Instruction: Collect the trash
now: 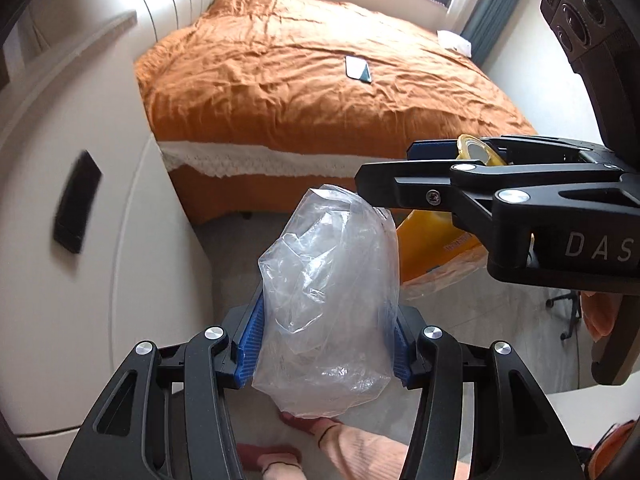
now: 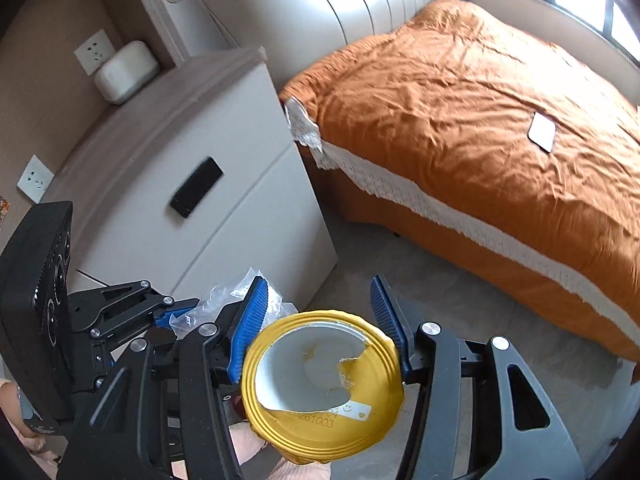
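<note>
Your left claw (image 1: 326,344) was clamped on a crumpled clear plastic bag (image 1: 328,300), its blue pads pressing both sides while the bulk stood up between the fingers. Your right claw (image 2: 320,320) was closed on a yellow cup (image 2: 324,392) with a torn foil lid, gripped across its body below the rim, the mouth facing the camera. Both pieces of trash were off the floor, carried side by side, with the right claw just beside and above the bag in the left view.

I judged this to be the carrying step, with both pieces held and no bin in sight in either view. To do it well, you needed to keep both grips firm: the bag was slippery and could slide out, and the cup was thin enough to buckle if squeezed harder. Keeping the cup's mouth up would stop any dregs spilling.

Beyond the claws stood the white bedside cabinet (image 2: 192,184). Past it lay the bed (image 1: 320,80) under its orange cover, with a phone (image 1: 358,69) lying flat on it, which I would not count as trash.
</note>
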A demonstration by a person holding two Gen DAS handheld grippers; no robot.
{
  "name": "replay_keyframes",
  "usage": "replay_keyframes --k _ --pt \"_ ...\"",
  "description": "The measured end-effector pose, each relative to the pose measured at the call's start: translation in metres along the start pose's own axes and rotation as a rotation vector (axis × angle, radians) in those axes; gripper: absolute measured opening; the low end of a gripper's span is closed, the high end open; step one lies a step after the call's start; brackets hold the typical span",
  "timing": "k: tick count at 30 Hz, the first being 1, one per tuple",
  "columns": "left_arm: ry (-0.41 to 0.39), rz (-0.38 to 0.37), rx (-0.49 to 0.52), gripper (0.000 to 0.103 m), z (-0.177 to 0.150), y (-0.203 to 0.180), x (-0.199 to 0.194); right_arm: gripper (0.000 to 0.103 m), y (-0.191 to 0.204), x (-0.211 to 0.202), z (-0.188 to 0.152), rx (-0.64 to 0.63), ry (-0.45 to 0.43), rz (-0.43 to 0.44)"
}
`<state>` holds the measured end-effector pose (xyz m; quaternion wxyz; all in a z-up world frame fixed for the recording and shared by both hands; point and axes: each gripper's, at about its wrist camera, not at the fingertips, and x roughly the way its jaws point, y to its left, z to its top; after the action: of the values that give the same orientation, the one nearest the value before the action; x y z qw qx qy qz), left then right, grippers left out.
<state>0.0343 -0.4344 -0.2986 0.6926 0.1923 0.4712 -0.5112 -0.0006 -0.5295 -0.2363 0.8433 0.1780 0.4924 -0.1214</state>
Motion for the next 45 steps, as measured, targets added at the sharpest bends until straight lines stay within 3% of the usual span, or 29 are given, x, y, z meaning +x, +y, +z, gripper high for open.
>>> replay_keyframes --k 12,13,14,15,16,22,29,35,45 --pt "0.201 -0.086 -0.079 0.052 -0.086 0.029 0.199 0.055 -0.060 0.188 -0.100 0.119 0.207 -0.058" --pt "0.210 -0.083 -0.079 0.058 -0.091 0.031 0.211 0.057 -0.064 0.202 -0.107 0.121 0.224 -0.056" --pt "0.222 -0.084 -0.083 0.083 -0.096 0.034 0.226 0.077 -0.068 0.213 -0.112 0.121 0.233 -0.052" --pt "0.233 -0.082 -0.089 0.098 -0.098 0.037 0.234 0.092 -0.072 0.226 -0.117 0.115 0.248 -0.059" --pt "0.237 -0.078 -0.094 0.098 -0.101 0.039 0.243 0.098 -0.076 0.236 -0.122 0.109 0.256 -0.076" --pt "0.250 -0.059 -0.080 0.098 -0.105 0.042 0.259 0.098 -0.090 0.263 -0.140 0.115 0.300 -0.133" --pt "0.200 -0.034 -0.089 0.098 -0.074 0.040 0.219 0.098 -0.082 0.223 -0.124 0.110 0.251 -0.164" --pt "0.083 0.011 -0.050 0.098 -0.025 0.022 0.141 0.098 -0.066 0.138 -0.087 0.123 0.114 -0.194" --pt "-0.263 0.086 -0.032 0.098 0.071 -0.020 -0.044 0.098 -0.013 -0.050 -0.001 0.049 -0.327 -0.268"
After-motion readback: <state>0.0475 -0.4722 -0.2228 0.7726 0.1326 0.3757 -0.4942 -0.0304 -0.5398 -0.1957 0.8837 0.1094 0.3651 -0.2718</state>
